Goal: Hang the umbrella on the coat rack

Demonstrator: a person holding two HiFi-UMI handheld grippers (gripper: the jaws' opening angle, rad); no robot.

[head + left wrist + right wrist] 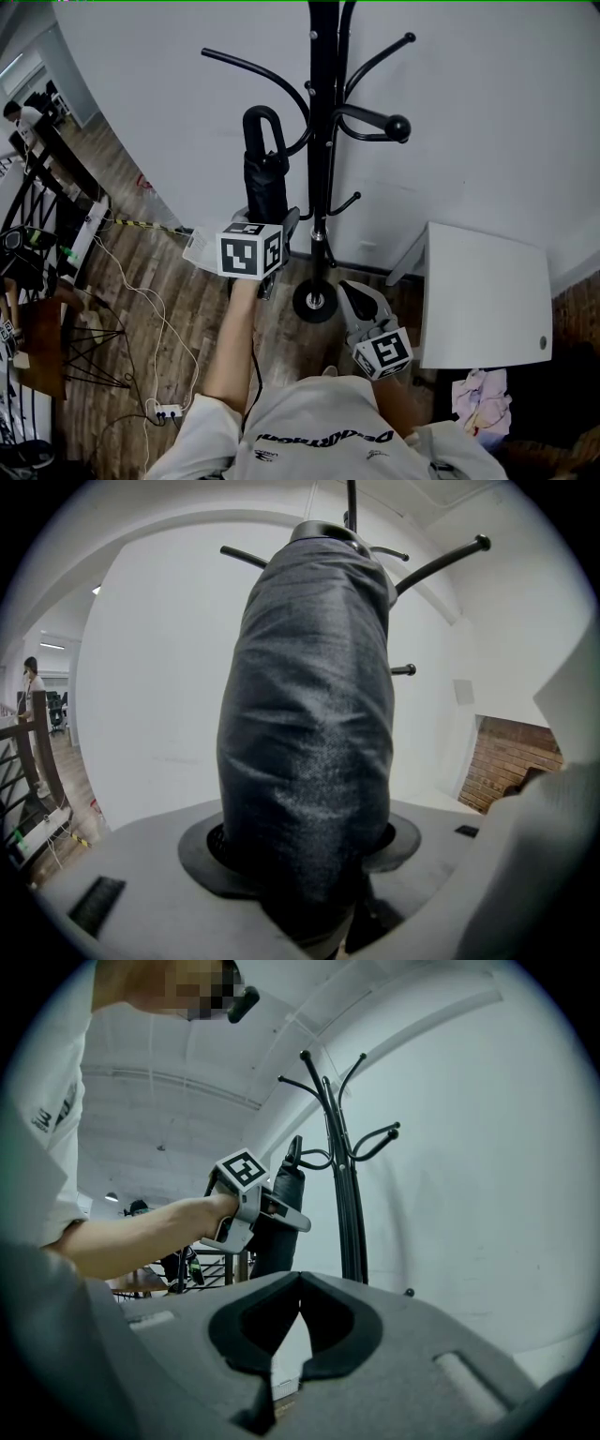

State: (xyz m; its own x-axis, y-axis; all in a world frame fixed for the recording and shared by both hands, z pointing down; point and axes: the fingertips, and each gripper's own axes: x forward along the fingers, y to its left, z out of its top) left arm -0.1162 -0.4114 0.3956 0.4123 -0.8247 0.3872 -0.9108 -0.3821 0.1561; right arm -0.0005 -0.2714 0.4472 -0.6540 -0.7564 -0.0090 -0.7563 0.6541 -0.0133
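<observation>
A folded black umbrella (265,183) stands upright between the jaws of my left gripper (281,223), which is shut on its fabric body. Its looped handle (263,124) is at the top, close beside a lower hook (298,143) of the black coat rack (323,112); I cannot tell whether they touch. In the left gripper view the umbrella (309,724) fills the middle, with the rack's hooks (441,562) behind it. My right gripper (357,298) hangs low near the rack's round base (316,302), shut and holding nothing. The right gripper view shows its jaws (298,1283) closed tip to tip.
A white cabinet (478,291) stands right of the rack against the white wall, with a crumpled cloth (482,394) on the floor in front of it. A power strip (169,410) and cables lie on the wood floor at the left, near a black railing (37,187).
</observation>
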